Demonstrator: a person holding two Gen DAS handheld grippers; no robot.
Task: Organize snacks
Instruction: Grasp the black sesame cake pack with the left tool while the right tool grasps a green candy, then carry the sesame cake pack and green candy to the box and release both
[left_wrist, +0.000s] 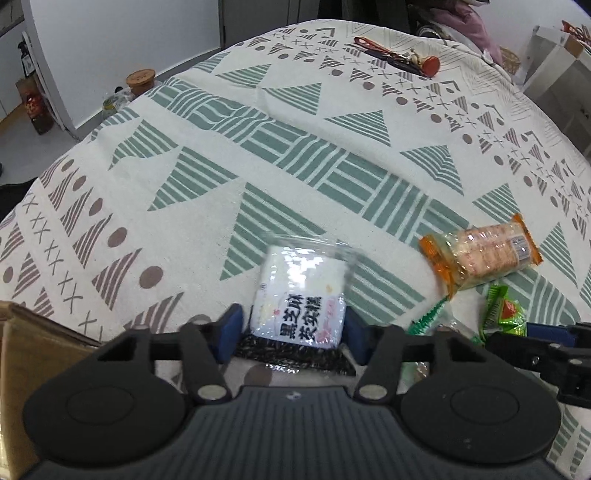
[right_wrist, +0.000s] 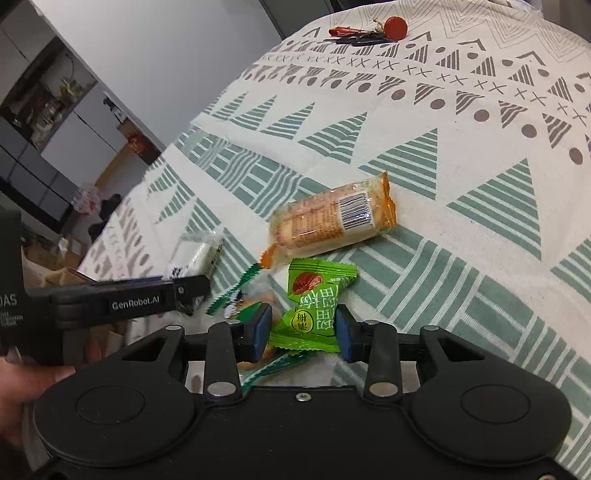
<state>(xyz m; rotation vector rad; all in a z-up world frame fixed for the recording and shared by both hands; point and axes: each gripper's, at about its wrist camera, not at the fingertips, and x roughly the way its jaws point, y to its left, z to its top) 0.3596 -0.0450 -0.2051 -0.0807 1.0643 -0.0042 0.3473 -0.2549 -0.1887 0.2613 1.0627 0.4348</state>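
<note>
The left tool (left_wrist: 291, 334) is closed on a white sesame snack packet (left_wrist: 299, 295) lying on the patterned worktop (left_wrist: 295, 166). Rightward, an orange cracker pack (right_wrist: 332, 218) lies free. The right tool (right_wrist: 303, 332) is clamped on a green candy packet (right_wrist: 306, 321)

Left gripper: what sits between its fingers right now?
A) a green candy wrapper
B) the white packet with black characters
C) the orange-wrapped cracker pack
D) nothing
B: in the left wrist view the white packet lies between the blue pads of the left gripper, which touch its sides, while the orange cracker pack lies apart on the cloth to the right.
</note>
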